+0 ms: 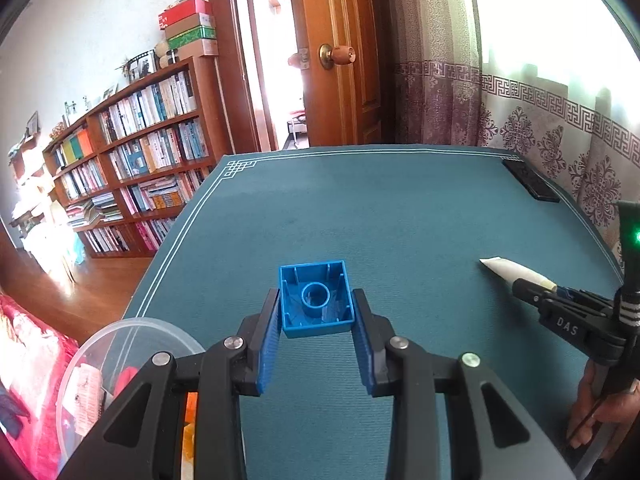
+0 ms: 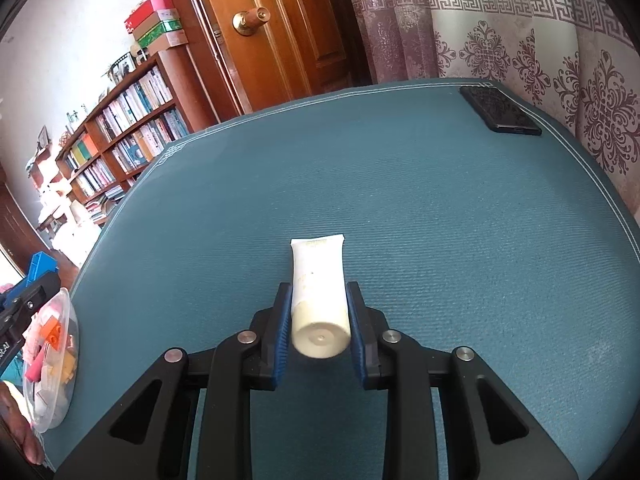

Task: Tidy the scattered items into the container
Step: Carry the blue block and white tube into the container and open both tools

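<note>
Both grippers grip: left fingers (image 1: 316,320) pinch blue brick (image 1: 316,300), right fingers (image 2: 318,316) pinch white tube (image 2: 318,280).

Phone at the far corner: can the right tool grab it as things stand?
Probably not. The right tool is shut on the tube, so it has no free grip. The mat towards the phone is otherwise bare.

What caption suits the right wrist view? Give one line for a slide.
Right gripper shut on a white tube above the teal mat, clear container at left.
</note>
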### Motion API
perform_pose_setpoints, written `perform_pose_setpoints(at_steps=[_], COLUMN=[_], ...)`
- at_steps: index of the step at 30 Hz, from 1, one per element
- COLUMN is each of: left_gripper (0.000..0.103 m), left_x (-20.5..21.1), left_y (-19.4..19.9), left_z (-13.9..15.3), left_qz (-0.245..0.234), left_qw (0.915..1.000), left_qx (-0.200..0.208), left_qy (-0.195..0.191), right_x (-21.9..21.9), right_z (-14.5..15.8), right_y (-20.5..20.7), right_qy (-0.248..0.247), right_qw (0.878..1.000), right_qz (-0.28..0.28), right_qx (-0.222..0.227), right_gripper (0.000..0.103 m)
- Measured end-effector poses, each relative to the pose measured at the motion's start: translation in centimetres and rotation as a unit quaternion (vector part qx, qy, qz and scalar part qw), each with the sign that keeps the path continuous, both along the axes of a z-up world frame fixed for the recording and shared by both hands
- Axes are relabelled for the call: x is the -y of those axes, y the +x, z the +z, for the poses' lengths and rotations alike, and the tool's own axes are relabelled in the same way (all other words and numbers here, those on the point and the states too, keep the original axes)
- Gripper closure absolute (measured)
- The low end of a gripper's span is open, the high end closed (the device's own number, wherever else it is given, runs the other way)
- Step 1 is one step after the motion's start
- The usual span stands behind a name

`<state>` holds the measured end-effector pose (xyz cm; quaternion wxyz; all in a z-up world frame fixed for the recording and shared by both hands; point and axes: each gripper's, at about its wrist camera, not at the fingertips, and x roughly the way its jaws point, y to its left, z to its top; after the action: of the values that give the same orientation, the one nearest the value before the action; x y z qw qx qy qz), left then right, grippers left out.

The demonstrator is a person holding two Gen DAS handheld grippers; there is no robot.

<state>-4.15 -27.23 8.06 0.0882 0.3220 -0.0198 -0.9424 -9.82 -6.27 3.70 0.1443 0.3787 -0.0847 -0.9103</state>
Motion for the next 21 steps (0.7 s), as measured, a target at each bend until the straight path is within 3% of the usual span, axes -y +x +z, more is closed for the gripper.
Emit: perform_pose_setpoints(at_steps=[10,21], left_gripper=[0.066,0.066], left_x=[5.4,11.6], left_y=[3.1,6.5], left_z=[-1.0,-0.8], left_qz=[0.032,0.074], left_qw=[0.9992,0.996], left_qx=[0.003,-0.002], left_qy=[0.023,0.049], right_x=[4.5,13.4], right_z=[1.0,4.9], right_y=[3.0,6.4], right_qy=[-0.036,-0.078], right_qw=[0.998,0.986], right_qz=[0.051,0.15], right_qx=[0.022,-0.005], right_gripper=[0.075,0.075])
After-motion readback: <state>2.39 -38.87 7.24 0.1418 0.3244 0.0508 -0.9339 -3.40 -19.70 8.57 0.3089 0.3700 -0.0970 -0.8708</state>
